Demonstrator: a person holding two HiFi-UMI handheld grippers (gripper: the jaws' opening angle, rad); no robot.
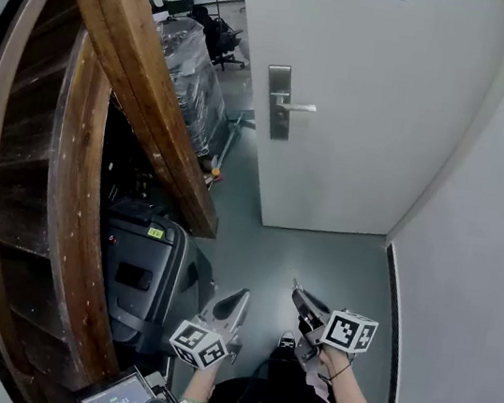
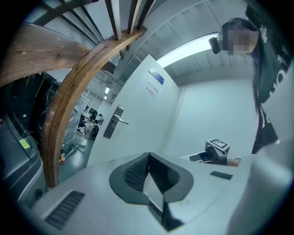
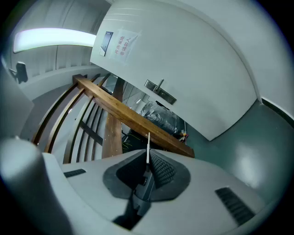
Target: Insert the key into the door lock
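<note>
- The right hand-held gripper [image 1: 300,295] was clenched on the key [image 3: 148,146]. In the right gripper view its thin blade stood edge-on between the pads and poked out past the tips.
- The left hand-held gripper [image 1: 238,298] had its jaws pressed together with nothing between them. It was held low beside the right one, just over the floor [image 1: 319,254].
- The door [image 1: 375,83] stood well ahead of both hand-held grippers. Its metal lock plate [image 1: 278,101] sat near the door's left edge, with a lever handle [image 1: 297,107] sticking out toward the right.
- The keyhole itself was too small to make out; it probably lay on the plate below the lever.
- A wooden stair rail [image 1: 132,63] ran along the left side, close to the lock edge of the door.
- Judged from this, the step in hand was the approach: the key was gripped but nowhere near the lock.
- The next move called for lifting the right hand-held gripper forward to the lock plate. The blade would have to be turned to match the slot, then lined up square before pushing in.
</note>
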